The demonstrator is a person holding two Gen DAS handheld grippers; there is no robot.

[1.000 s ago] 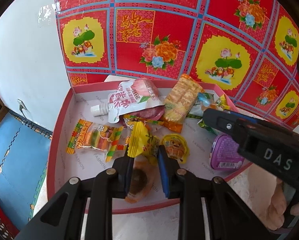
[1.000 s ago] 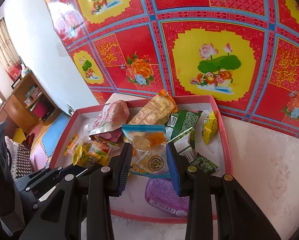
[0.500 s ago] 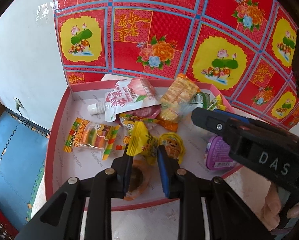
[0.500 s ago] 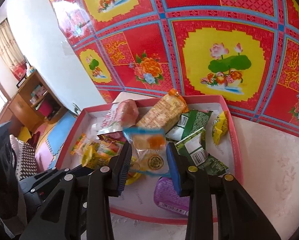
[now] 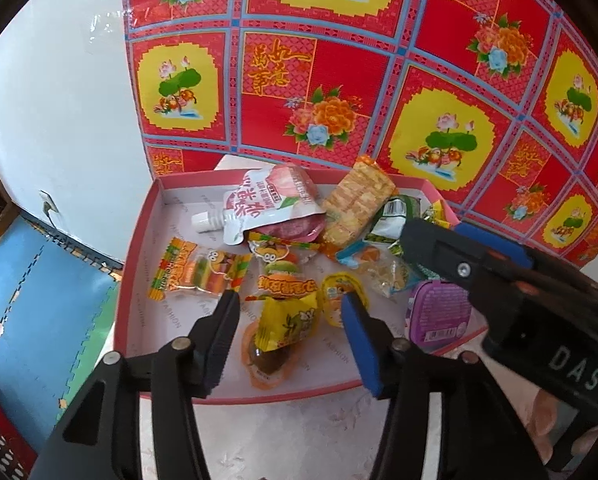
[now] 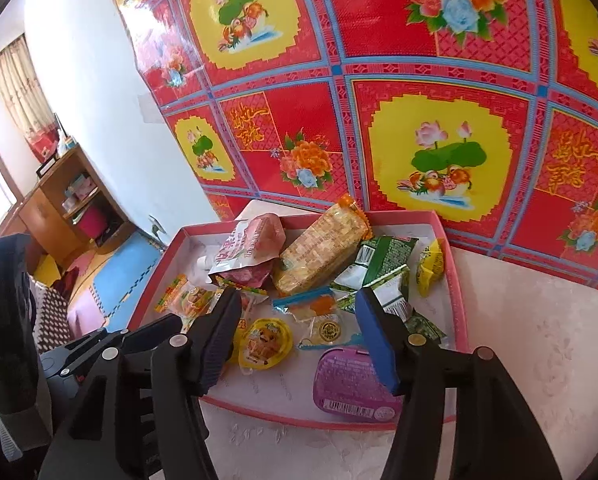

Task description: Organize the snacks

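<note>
Your left gripper (image 5: 289, 334), jaws opening and off it, hangs right over the yellow crinkled foil snack packet (image 5: 289, 320) lying near the front wall of the shallow pink cardboard box (image 5: 139, 248), nearer than your opening, empty right gripper (image 6: 297, 334)

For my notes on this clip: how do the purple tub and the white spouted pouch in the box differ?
The purple tub is a rigid, rounded container with a barcode label; the white spouted pouch is a soft printed bag with a capped spout. The tub sits at the box's near edge, the pouch at the far side, resting on another snack. Both lie inside the pink box.
</note>
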